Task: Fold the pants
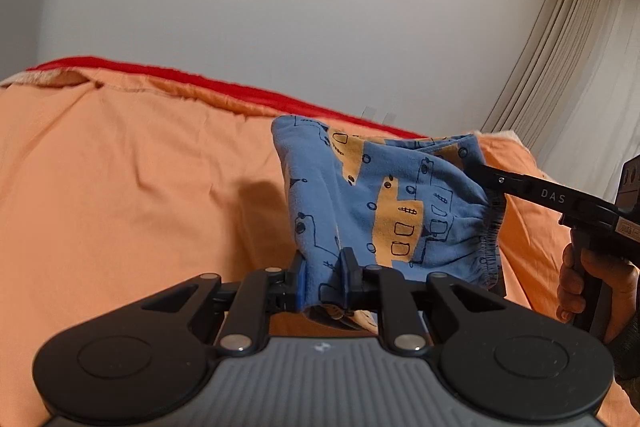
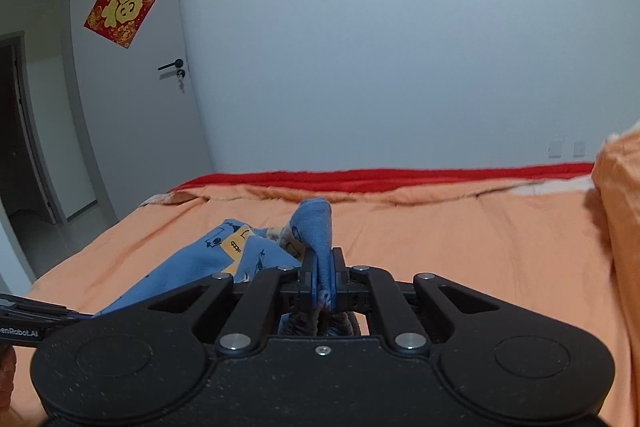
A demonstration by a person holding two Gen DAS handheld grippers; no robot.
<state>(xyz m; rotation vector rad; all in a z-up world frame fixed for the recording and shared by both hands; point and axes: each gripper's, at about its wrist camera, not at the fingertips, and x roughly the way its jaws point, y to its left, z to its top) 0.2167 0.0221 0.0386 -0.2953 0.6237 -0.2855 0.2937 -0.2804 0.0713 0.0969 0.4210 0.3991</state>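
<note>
Blue pants (image 1: pixel 384 203) hang above the bed (image 1: pixel 120 167), my left hand-held gripper (image 1: pixel 322 279) and right hand-held gripper (image 2: pixel 322 277) both clamped on cloth, spreading them for folding.

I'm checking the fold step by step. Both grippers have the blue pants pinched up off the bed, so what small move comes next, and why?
Probably carry the pants forward and lower them onto the orange bedcover. The left gripper and right gripper each clamp bunched cloth, and the fabric hangs slack between them, so it needs laying flat.

"DAS" on the right claw (image 1: pixel 478 171); "福" on the door poster (image 2: pixel 123 7).
</note>
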